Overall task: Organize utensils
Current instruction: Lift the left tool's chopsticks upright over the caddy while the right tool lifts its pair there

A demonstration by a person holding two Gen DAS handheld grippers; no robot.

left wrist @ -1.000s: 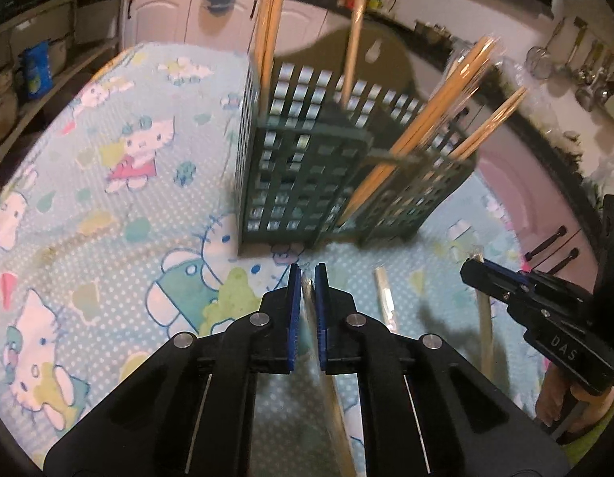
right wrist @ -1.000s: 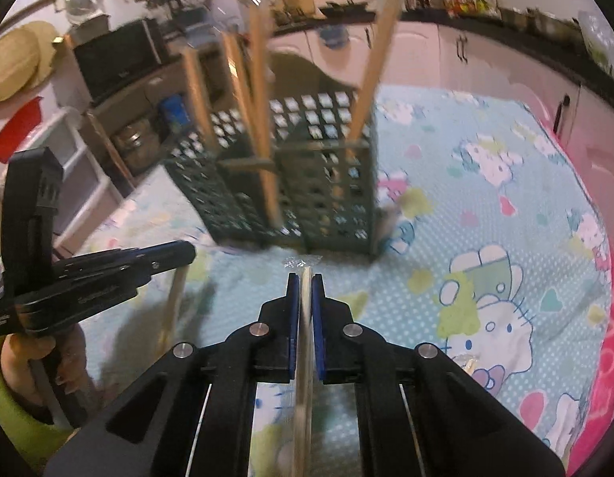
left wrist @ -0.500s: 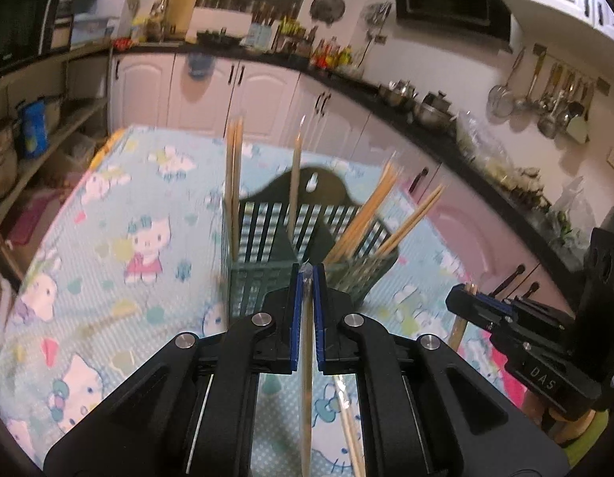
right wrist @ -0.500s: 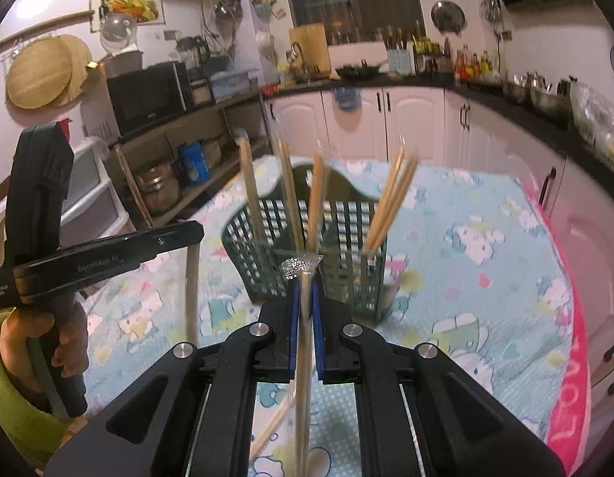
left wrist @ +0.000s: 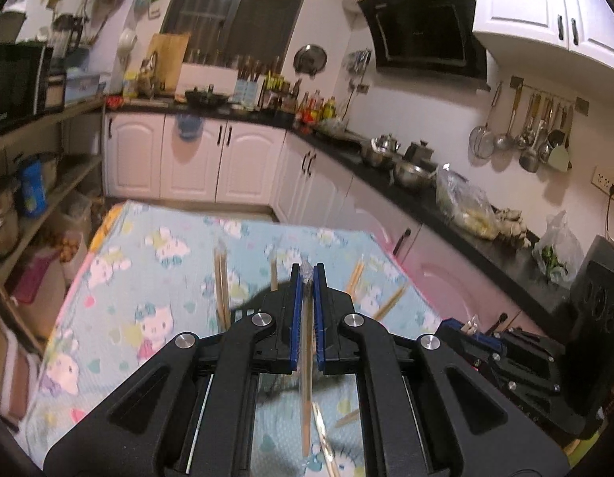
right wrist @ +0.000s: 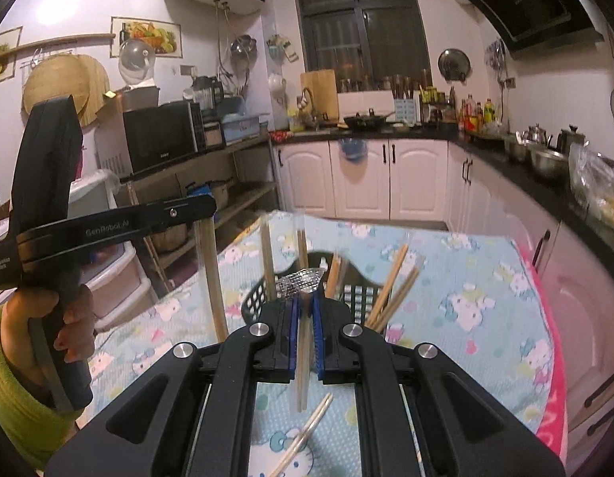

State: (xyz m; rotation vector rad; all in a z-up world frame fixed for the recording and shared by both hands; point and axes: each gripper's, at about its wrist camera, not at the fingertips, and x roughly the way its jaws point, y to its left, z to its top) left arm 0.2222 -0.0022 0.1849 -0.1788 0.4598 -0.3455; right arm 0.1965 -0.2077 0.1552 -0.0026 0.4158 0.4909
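Note:
My left gripper (left wrist: 307, 274) is shut on a wrapped pair of wooden chopsticks (left wrist: 305, 397) that hangs down between its blue pads. My right gripper (right wrist: 305, 302) is likewise shut on a wrapped pair of chopsticks (right wrist: 303, 357), whose clear wrapper (right wrist: 301, 280) sticks out above the tips. Both are held above the table, over a dark green slotted basket (right wrist: 253, 302) that has several chopsticks (right wrist: 390, 290) standing in it. The grippers hide most of the basket. Each wrist view shows the other gripper: the left gripper (right wrist: 203, 208) and the right gripper (left wrist: 471, 328).
A loose wrapped pair of chopsticks (right wrist: 307, 429) lies on the cartoon-print tablecloth (right wrist: 465, 278) below the grippers. A hand (right wrist: 72, 330) in a green sleeve holds the left tool. Kitchen cabinets (left wrist: 195, 159), a dark counter (left wrist: 446, 214) and open shelves (left wrist: 48, 183) surround the table.
Both grippers have risen and tilted up, each carrying its chopsticks off the table. The basket has dropped low in both views and the kitchen walls have come into sight.

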